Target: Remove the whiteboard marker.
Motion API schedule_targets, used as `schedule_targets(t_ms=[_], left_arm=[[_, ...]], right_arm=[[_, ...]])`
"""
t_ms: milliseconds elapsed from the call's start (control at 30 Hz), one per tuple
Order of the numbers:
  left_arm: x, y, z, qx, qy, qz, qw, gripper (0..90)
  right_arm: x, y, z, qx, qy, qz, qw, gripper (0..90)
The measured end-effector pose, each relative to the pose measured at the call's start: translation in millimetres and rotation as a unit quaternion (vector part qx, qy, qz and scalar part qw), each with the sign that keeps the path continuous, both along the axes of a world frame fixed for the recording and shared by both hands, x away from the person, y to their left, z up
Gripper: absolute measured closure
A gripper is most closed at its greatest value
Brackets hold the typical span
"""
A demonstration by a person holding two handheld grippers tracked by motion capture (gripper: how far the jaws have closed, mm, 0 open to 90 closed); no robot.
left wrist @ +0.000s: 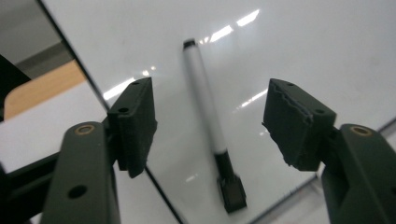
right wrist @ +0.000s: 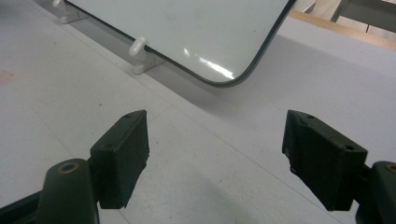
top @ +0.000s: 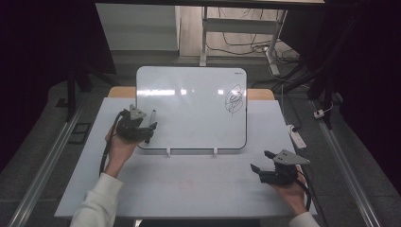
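At the left side of the table (top: 189, 189), a person's left hand (top: 119, 147) holds the left gripper (top: 147, 130) over the lower left corner of the whiteboard (top: 189, 109). A white sleeve (top: 97, 203) covers that arm. In the left gripper view, the left gripper (left wrist: 208, 126) has its two black jaws apart. A marker (left wrist: 208, 121) lies flat on the whiteboard (left wrist: 303, 51), right between the jaws. The pads (left wrist: 135, 123) do not touch it; there is a gap on each side. The marker has a white body and a black cap, and the cap end points down toward the board's near edge. In the high view the marker (top: 151, 124) sits near the board's left edge, just beside the gripper's tips.

In the middle, the whiteboard lies on the table, with two small white clips along its near edge. Farther right on the board is a black scribble (top: 235, 100), well apart from the marker.

At the right, the right gripper (top: 261, 161) rests low over the bare table, in front of the board's lower right corner. In the right gripper view, the right gripper (right wrist: 217, 156) has its jaws wide apart with nothing between them but the table (right wrist: 196, 177). The board's rounded corner (right wrist: 254, 70) shows beyond them.
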State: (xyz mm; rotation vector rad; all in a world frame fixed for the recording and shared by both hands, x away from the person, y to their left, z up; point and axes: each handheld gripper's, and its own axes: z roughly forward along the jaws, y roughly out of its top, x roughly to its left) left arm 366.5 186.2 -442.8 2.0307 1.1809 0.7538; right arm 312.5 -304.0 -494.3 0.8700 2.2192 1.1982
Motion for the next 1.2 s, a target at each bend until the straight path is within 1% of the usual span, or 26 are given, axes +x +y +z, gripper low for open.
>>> schedule_targets(t_ms=[33, 67, 100, 133, 167, 200, 233, 267, 300, 333, 467, 533, 633, 733, 833, 967, 1133, 1200], left_arm=[[5.6, -5.5, 0.0, 0.011, -0.006, 0.007, 0.9999, 37.9], [5.6, -5.5, 0.0, 0.011, -0.006, 0.007, 0.9999, 38.9], [10.3, -9.6, -1.8, 0.023, -0.011, 0.015, 0.9996, 40.6], [10.3, -9.6, -1.8, 0.023, -0.011, 0.015, 0.9996, 42.1], [12.7, -13.1, -4.9, 0.037, -0.013, 0.017, 0.9991, 43.9], [12.7, -13.1, -4.9, 0.037, -0.013, 0.017, 0.9991, 45.7], [13.7, -15.9, -7.6, 0.055, -0.014, 0.021, 0.9982, 47.7], [13.9, -17.3, -8.4, 0.058, -0.018, 0.027, 0.9978, 49.5], [13.9, -17.3, -8.4, 0.058, -0.018, 0.027, 0.9978, 51.6], [13.7, -19.0, -8.8, 0.064, -0.027, 0.028, 0.9972, 53.8], [13.7, -21.8, -9.3, 0.066, -0.032, 0.027, 0.9969, 60.9], [14.8, -23.3, -10.3, 0.067, -0.035, 0.032, 0.9966, 63.1], [16.5, -23.8, -12.4, 0.065, -0.032, 0.032, 0.9969, 66.4], [18.3, -25.7, -15.0, 0.067, -0.028, 0.03, 0.9969, 69.9], [19.4, -26.9, -16.7, 0.066, -0.026, 0.028, 0.9971, 75.7], [19.9, -31.2, -18.8, 0.059, -0.026, 0.022, 0.9977, 78.5], [19.4, -37.1, -21.0, 0.051, -0.025, 0.007, 0.9984, 81.5], [18.7, -38.3, -21.0, 0.056, -0.025, 0.004, 0.9981, 81.8]], right_arm=[[0.2, -0.1, -0.1, 0.0, 0.001, -0.001, 1.0, 22.9], [0.4, -0.2, -0.3, -0.001, 0.001, 0.0, 1.0, 22.9], [0.5, -0.2, -0.6, -0.001, 0.002, -0.002, 1.0, 23.0], [0.4, -0.2, -0.9, -0.002, 0.003, -0.003, 1.0, 23.0], [0.5, -0.3, -1.1, -0.003, 0.003, -0.004, 1.0, 23.1], [0.7, -0.6, -1.3, -0.004, 0.003, -0.004, 1.0, 23.2], [0.7, -0.6, -1.6, -0.005, 0.003, -0.006, 1.0, 23.2], [0.8, -0.6, -1.9, -0.004, 0.004, -0.007, 1.0, 23.3], [0.9, -0.7, -2.2, -0.005, 0.005, -0.008, 1.0, 23.3], [1.1, -0.7, -2.4, -0.006, 0.005, -0.008, 0.9999, 23.3], [0.9, -0.4, -2.7, -0.009, 0.004, -0.012, 0.9999, 23.4], [1.0, -0.6, -2.5, -0.009, 0.003, -0.014, 0.9999, 23.5], [1.2, -0.7, -2.6, -0.008, 0.003, -0.016, 0.9998, 23.6], [1.2, -0.5, -2.8, -0.009, 0.003, -0.017, 0.9998, 23.6], [1.0, -0.5, -2.7, -0.009, 0.002, -0.015, 0.9998, 23.7], [1.1, -0.4, -2.6, -0.009, 0.002, -0.015, 0.9998, 23.6], [1.0, 0.4, -2.9, -0.011, 0.002, -0.016, 0.9998, 23.6], [1.1, 0.8, -3.2, -0.013, 0.002, -0.015, 0.9998, 23.7]])
